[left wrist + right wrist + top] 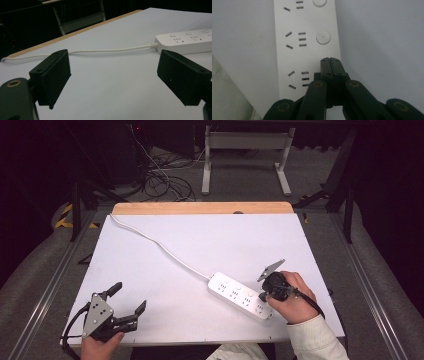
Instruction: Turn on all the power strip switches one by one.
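Note:
A white power strip [240, 296] lies flat on the white table [200, 240], its white cord [160, 245] running off to the far left corner. My right gripper [263, 296] is shut with nothing between its jaws, tips down on the strip's near end. In the right gripper view the shut tips [330, 60] cover the spot beside a socket group, below a round button [322, 37] on the strip [304, 50]. My left gripper [130, 296] stands open and holds nothing at the table's front left. Its view [112, 72] looks across the cord [110, 50] toward the strip [187, 40].
A wooden strip [202, 208] edges the table's far side. Beyond it on the floor stand a white desk frame [245, 150] and a tangle of cables [160, 175]. A pale sleeve [229, 95] shows at the lower left of the right gripper view.

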The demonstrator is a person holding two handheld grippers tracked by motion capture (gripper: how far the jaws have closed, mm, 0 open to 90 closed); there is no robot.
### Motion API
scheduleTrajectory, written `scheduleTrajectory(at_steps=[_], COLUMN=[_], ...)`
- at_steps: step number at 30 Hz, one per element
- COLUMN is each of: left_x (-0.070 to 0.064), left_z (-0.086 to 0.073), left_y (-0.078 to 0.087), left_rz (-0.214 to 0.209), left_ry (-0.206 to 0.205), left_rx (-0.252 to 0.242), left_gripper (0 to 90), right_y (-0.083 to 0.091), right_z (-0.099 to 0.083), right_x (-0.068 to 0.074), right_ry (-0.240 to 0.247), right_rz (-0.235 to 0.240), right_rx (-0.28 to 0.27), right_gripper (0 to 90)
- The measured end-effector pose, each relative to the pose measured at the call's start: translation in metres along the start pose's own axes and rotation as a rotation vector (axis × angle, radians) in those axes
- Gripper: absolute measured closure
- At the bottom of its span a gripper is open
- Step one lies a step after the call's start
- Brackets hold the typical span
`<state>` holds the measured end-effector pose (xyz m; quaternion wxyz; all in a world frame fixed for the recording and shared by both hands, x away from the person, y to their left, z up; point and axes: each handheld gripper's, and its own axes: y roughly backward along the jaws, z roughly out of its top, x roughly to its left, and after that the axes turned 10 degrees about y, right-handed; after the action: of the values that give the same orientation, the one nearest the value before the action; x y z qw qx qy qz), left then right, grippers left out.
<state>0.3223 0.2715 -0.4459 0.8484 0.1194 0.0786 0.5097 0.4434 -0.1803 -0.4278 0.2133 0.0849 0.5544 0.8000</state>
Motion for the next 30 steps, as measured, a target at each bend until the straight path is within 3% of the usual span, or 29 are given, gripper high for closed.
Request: scheduleTrajectory(at_steps=[30], left_x=[-0.0003], left_z=[0.0002], left_y=[0.0011], left_rz=[-0.001], left_ry=[-0.002], left_rx=[-0.006], left_gripper=[11.9], right_y=[-0.0044], right_z=[-0.0014], right_x=[0.0041], right_ry=[-0.019], right_rz=[-0.024], right_rx=[0.008], right_gripper=[90.0])
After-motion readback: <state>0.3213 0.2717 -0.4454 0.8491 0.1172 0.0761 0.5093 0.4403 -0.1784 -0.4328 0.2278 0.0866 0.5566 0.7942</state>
